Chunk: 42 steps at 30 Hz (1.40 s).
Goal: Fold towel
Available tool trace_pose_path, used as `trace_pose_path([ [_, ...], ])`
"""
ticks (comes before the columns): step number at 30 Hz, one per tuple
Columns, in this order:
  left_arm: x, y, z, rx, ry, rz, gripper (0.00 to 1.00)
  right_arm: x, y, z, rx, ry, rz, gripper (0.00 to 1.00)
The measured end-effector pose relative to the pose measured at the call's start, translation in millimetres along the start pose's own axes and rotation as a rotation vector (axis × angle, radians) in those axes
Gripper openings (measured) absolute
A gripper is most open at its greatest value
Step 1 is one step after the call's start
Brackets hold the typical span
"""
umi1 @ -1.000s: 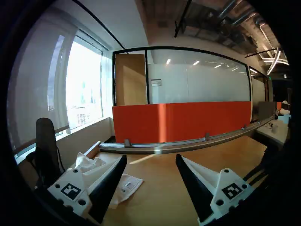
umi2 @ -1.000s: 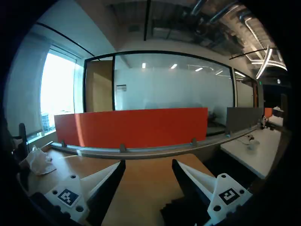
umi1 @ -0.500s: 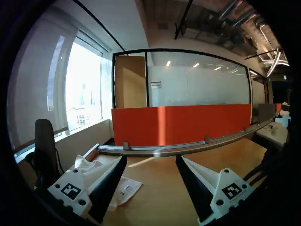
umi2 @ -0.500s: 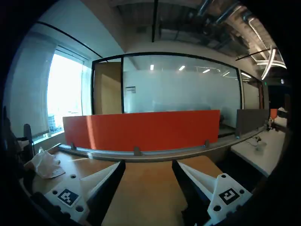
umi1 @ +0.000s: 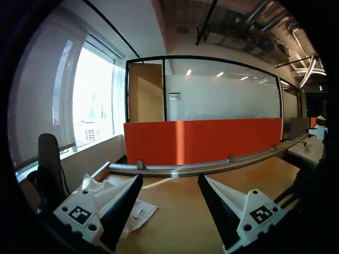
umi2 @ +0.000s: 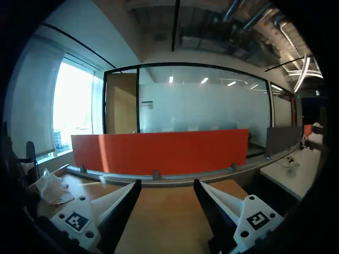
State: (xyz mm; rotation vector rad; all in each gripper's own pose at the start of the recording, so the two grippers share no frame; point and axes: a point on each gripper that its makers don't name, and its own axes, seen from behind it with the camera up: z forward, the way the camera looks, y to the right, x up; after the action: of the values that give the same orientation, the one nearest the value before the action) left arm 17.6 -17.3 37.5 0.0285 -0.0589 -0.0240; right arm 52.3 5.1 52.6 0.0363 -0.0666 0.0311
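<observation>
A crumpled white towel lies on the wooden desk at the lower left of the left gripper view, partly hidden behind that gripper's left finger; a label shows on its flat corner. The same towel sits as a bunched heap at the far left of the right gripper view. My left gripper hangs open above the desk, to the right of the towel, holding nothing. My right gripper is open too, well to the right of the towel, with bare desk between its fingers.
The wooden desk ends at an orange divider panel with a grey rail along its foot. A dark office chair stands at the left by the window. A white desk with small items lies to the right.
Both gripper views have tilted slightly upward and drifted; the towel sits a little lower in each view. Both grippers stay open and the towel has not moved.
</observation>
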Motion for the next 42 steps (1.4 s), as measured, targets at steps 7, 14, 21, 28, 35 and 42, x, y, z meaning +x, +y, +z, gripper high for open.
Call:
trace_pose_path([
  [7,-6,4.6,-1.1,-0.011,-0.009,0.02,0.96,2,-6,-1.6,0.002,-0.005,0.006,0.95],
  [14,-19,4.3,0.1,-0.008,0.007,0.028,0.96,-2,-19,-4.9,0.013,-0.019,0.007,0.95],
  [21,-53,10.0,0.8,-0.025,0.016,0.005,0.96,-14,-27,-7.3,0.012,-0.013,0.026,0.95],
  [28,-94,13.1,2.8,-0.023,0.031,-0.019,0.96,-41,-31,-8.3,0.014,-0.022,0.035,0.96],
  [35,-125,12.2,3.4,-0.01,0.051,-0.017,0.96,-58,-34,-9.8,0.015,-0.01,0.027,0.96],
  [42,-152,12.5,0.4,-0.004,0.069,-0.035,0.96,-73,-32,-12.7,0.012,0.003,0.022,0.96],
])
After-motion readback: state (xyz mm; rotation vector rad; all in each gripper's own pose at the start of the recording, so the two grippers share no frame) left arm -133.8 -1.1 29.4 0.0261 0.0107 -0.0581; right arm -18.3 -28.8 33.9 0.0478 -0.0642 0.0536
